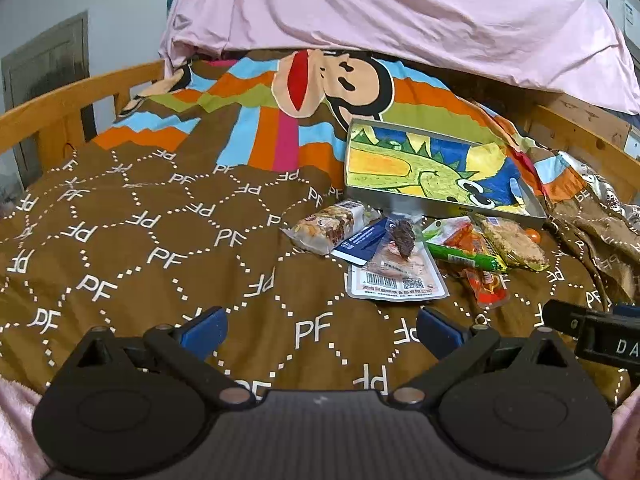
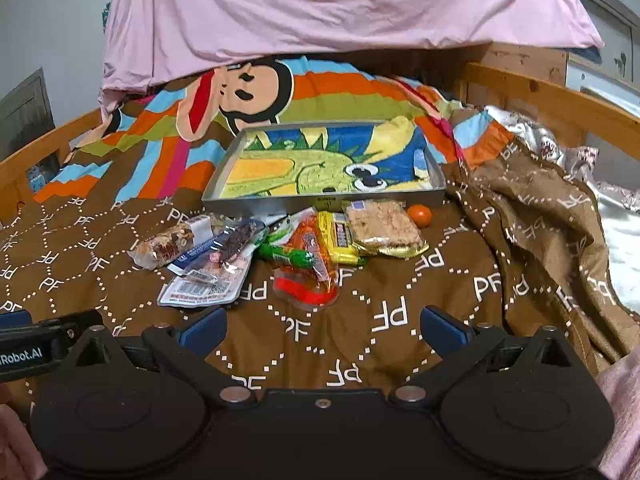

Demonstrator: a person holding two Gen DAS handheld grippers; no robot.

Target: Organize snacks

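A heap of small snack packets lies on the brown bedspread (image 2: 360, 340) toward the right side of the bed, pressed up against the near wall of a shallow metal tray (image 2: 320, 200) with a dinosaur picture in its bottom; the tray holds nothing yet. In the heap: a nut bar (image 2: 164, 248) at the left end, a flat pouch with a barcode (image 2: 200, 290), a green stick (image 2: 288, 256), an orange clear packet (image 2: 308, 284) nearest the grippers, a rice-crisp cake (image 2: 382, 230) at the right end, and a small orange ball (image 2: 419, 215) just beside the tray's near right corner. The left gripper (image 1: 322, 330) and right gripper (image 2: 322, 330) both hang with fingers spread wide, holding nothing, short of the heap. The packets look light, crinkly and slick, likely to slide on each other; the crisp cake probably crumbles under pressure, so pinching a sealed film edge seems safest. The bedspread gives softly beneath. Bare cover lies left of the heap; wooden rails (image 2: 560, 100) and rumpled folds crowd the right.
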